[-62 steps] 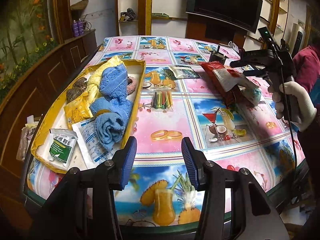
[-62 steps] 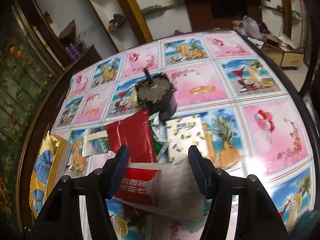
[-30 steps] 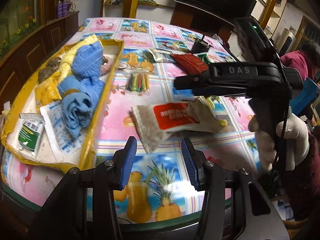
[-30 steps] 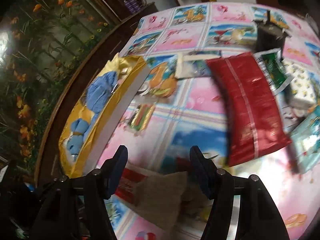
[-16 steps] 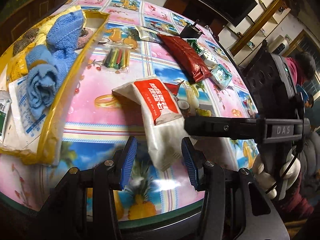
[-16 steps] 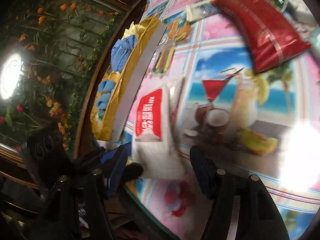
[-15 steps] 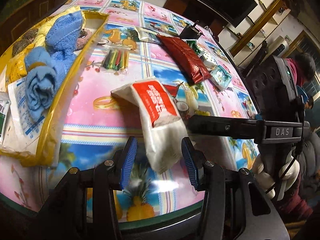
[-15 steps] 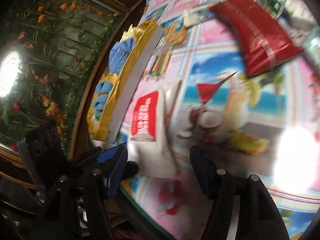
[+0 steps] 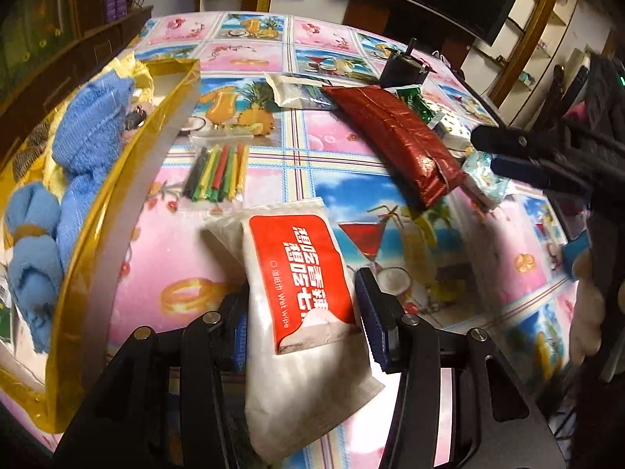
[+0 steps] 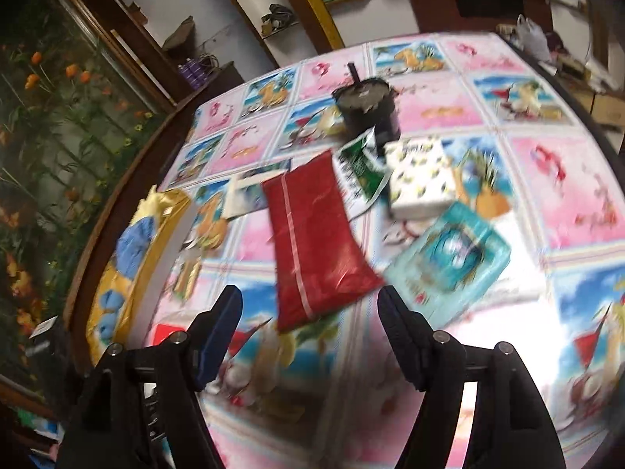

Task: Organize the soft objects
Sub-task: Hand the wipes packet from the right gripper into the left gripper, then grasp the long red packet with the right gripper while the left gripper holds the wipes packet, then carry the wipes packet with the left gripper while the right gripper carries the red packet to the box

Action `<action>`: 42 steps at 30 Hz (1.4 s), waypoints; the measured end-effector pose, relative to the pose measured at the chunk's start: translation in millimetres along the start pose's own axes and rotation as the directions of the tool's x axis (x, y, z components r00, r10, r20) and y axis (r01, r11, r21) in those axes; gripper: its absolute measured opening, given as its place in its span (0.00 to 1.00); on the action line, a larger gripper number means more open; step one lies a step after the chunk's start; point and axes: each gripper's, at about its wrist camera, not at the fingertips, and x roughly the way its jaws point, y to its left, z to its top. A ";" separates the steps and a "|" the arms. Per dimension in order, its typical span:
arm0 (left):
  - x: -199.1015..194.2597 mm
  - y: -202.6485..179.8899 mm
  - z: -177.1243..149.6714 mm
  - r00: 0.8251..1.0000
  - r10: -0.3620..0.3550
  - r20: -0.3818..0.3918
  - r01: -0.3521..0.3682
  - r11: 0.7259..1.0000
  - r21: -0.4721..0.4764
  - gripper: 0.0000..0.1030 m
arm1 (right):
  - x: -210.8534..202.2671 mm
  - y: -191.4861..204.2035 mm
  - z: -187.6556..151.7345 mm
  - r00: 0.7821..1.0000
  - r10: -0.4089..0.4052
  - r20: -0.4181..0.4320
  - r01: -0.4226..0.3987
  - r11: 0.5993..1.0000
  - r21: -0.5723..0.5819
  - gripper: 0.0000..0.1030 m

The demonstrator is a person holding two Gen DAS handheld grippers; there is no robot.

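The left gripper point(image 9: 300, 312) reaches low over the near edge of the table point(image 9: 336, 39), its fingers point(image 9: 373, 322) pointing toward 12 o'clock. They bracket the wet wipe pack point(image 9: 300, 285), a white pouch with a red label, and seem to pinch its sides, though the left finger is partly hidden behind the pack. The pack's lower end hangs toward 6 o'clock, past the fingers. Half a second ago the right gripper held this pack between the left fingers; it has since let go and pulled away.

The right gripper point(image 10: 310, 322) now hovers above the table with its fingers spread wide and holding nothing. In the left wrist view it sits at 3 o'clock, gripped by a gloved hand point(image 9: 586, 305). Just beyond its fingers, at 12 o'clock, lies the red pouch point(image 10: 312, 242), with a teal packet point(image 10: 453, 258) at 2 o'clock; this view is motion-blurred.

At 9 o'clock of the left view stands the yellow tray point(image 9: 117, 211), holding rolled blue towels point(image 9: 35, 258). A bundle of coloured sticks point(image 9: 218, 174) lies between tray and pack.
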 end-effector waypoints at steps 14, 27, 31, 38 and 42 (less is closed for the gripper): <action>5.8 6.2 10.4 0.994 -0.108 0.024 0.108 0.994 -0.009 0.85 | 66.4 10.2 37.3 0.979 -0.199 -0.045 0.192 0.973 -0.132 0.71; 5.9 19.2 12.8 0.992 -0.125 0.029 0.126 0.991 -0.035 0.35 | 86.8 48.3 17.3 0.957 -0.281 -0.079 0.246 0.923 -0.295 0.59; 3.2 21.4 11.8 0.992 -0.125 0.030 0.126 0.991 -0.038 0.35 | 72.4 45.5 2.1 0.966 -0.243 -0.091 0.209 0.936 -0.283 0.57; -16.3 16.9 2.5 0.987 -0.151 0.047 0.153 0.987 -0.050 0.32 | 44.6 42.7 -20.3 0.982 -0.163 -0.091 0.139 0.963 -0.231 0.54; -30.7 12.8 -1.1 0.986 -0.157 0.064 0.160 0.986 -0.046 0.32 | 30.2 42.0 -30.0 0.989 -0.123 -0.086 0.102 0.972 -0.211 0.53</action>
